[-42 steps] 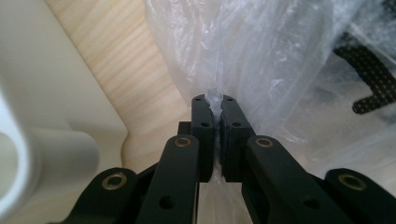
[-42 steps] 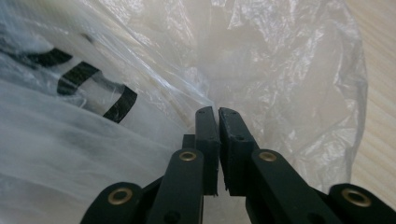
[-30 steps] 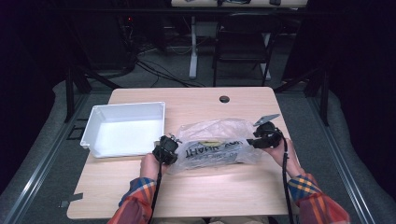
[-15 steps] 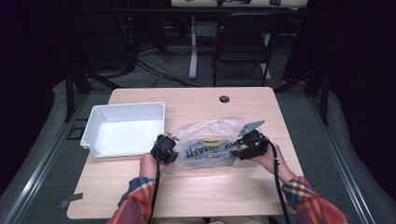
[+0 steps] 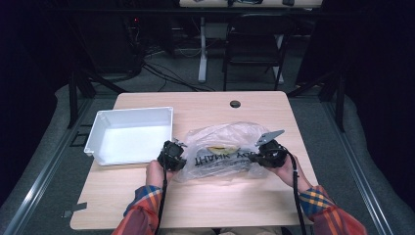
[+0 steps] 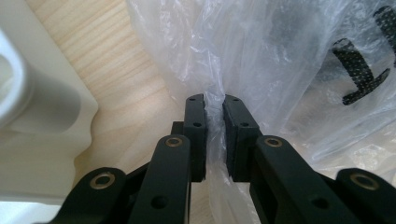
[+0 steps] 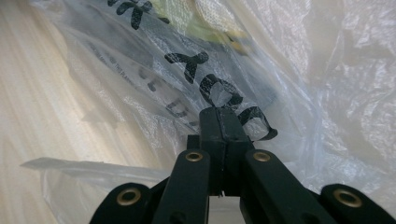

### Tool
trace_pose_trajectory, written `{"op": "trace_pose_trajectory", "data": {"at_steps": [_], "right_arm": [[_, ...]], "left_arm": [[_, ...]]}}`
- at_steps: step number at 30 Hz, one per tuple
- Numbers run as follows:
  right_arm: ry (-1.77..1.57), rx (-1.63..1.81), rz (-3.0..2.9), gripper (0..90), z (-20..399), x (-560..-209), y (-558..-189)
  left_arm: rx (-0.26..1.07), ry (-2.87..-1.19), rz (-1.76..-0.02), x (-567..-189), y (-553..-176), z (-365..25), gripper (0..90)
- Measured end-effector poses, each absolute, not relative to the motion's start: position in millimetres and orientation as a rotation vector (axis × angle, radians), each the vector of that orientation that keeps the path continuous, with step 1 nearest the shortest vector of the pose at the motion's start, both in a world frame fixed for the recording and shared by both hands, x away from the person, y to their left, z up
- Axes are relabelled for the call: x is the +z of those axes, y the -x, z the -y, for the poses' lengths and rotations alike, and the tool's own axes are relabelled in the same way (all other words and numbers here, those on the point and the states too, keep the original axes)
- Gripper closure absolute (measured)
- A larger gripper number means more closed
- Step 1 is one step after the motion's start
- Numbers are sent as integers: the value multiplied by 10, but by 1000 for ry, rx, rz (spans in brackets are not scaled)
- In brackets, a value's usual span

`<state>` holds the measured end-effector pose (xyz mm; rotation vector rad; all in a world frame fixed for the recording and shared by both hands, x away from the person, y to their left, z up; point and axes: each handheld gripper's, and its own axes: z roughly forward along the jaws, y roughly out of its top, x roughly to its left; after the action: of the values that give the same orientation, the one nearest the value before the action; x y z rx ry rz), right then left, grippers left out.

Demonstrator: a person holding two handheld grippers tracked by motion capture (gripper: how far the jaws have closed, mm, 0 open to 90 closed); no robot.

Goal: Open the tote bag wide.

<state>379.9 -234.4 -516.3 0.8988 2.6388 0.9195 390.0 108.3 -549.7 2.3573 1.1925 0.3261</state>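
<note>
At the near edge of the light wooden desk [image 5: 205,205], two forearms in red, blue and yellow plaid sleeves [image 5: 142,215] reach forward from the bottom of the high view, each hand holding a set of black two-jaw tongs with a black cable trailing back along the arm.

The left tongs [image 5: 172,155] sit at the left end of a crumpled clear plastic bag with black lettering [image 5: 222,152]. In the left gripper view, the left tongs [image 6: 214,105] stand narrowly parted, with a gathered fold of the bag's [image 6: 280,60] film running between the two pads [image 6: 194,135] and touching both, so they are pinching the bag. Just beside them, to their left, is the rounded corner of a white rectangular plastic bin [image 6: 42,121].

The right tongs [image 5: 260,157], which carry a grey three-cornered plate [image 5: 270,136] on top, are at the right end of the bag. In the right gripper view the right tongs [image 7: 219,114] are pressed together, their tips nipping a printed part of the bag [image 7: 187,56]. Something yellowish [image 7: 205,18] shows through the film farther inside, too blurred to identify.

The bag lies on the desk right of centre, stretched between the two tongs, with a yellow shape [image 5: 220,147] visible inside. To its left sits the white bin [image 5: 98,142], close to the left tongs. Farther back, near the far edge of the desk, is a small round black hole [image 5: 235,104]. Beyond the desk stand a dark folding chair [image 5: 254,49] and a white desk leg [image 5: 202,49] on the grey floor.
</note>
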Motion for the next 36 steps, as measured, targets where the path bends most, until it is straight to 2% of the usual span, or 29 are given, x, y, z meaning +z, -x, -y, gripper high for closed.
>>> {"op": "trace_pose_trajectory", "data": {"at_steps": [20,23,26,31,36], "right_arm": [[-919,856,-2918,889,2389,-5460,-3600],[-890,899,-2910,705,2407,-5365,-3602],[-817,990,-2871,598,2439,-5172,-3561],[-773,1092,-2643,517,2489,-4860,-3455],[-886,847,-2570,486,2501,-4977,-3559]], "left_arm": [[339,-2315,-1255,-5491,-3972,-1179,787],[349,-2315,-1242,-5445,-3960,-1178,732],[353,-2309,-1220,-5359,-3927,-1177,629],[373,-2303,-1146,-5238,-3855,-1133,528],[382,-2308,-1066,-5181,-3821,-1068,531]]}}
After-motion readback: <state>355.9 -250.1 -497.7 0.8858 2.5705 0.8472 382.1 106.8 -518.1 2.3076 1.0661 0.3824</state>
